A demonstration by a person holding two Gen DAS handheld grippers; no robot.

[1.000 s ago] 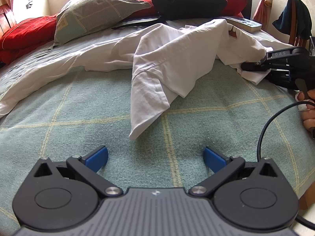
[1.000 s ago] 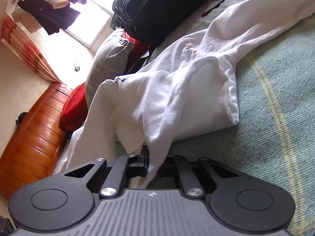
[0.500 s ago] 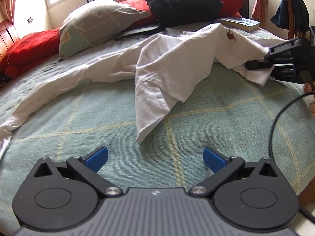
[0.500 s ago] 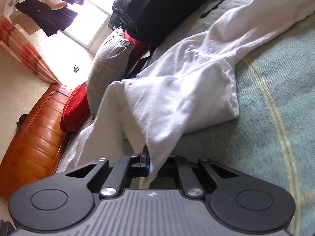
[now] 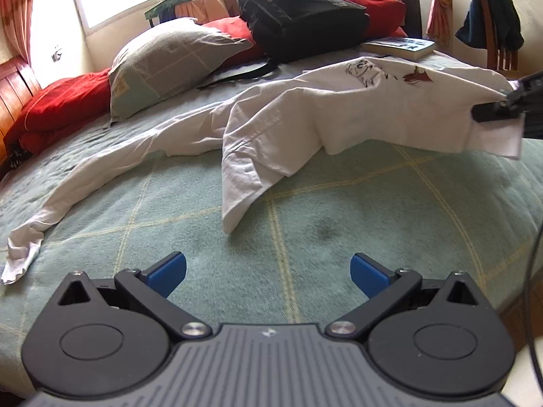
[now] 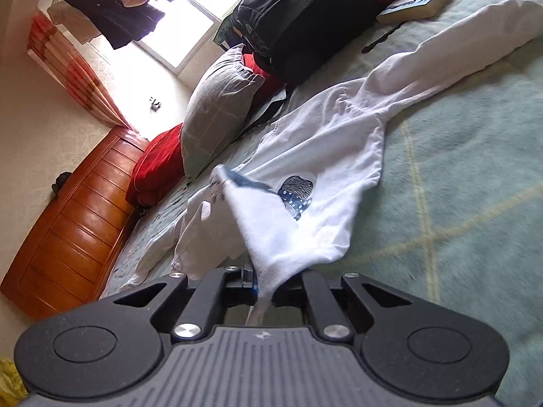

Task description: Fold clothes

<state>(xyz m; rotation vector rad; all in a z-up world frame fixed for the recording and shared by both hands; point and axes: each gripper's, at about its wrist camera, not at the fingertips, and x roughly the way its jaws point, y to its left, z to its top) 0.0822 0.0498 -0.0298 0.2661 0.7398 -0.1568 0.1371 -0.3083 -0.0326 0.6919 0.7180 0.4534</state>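
The white shirt [image 5: 305,125] lies unfolded on the bed [image 5: 339,230], its long axis running across the left wrist view from a trailing sleeve [image 5: 37,234] at the left to a raised edge at the right. The right gripper [image 6: 263,279] is clenched on that edge, pulling the cloth taut and partly off the bed. The left gripper [image 5: 268,271] hangs released over bare blanket, jaws wide apart, with the shirt ahead of it; the nearest cloth is the drooping fold [image 5: 237,200] just beyond its fingers, so the left is better placed for the free end. The right wrist view alone shows a dark dotted print [image 6: 295,196]; the left wrist view alone shows the sleeve's far tip.
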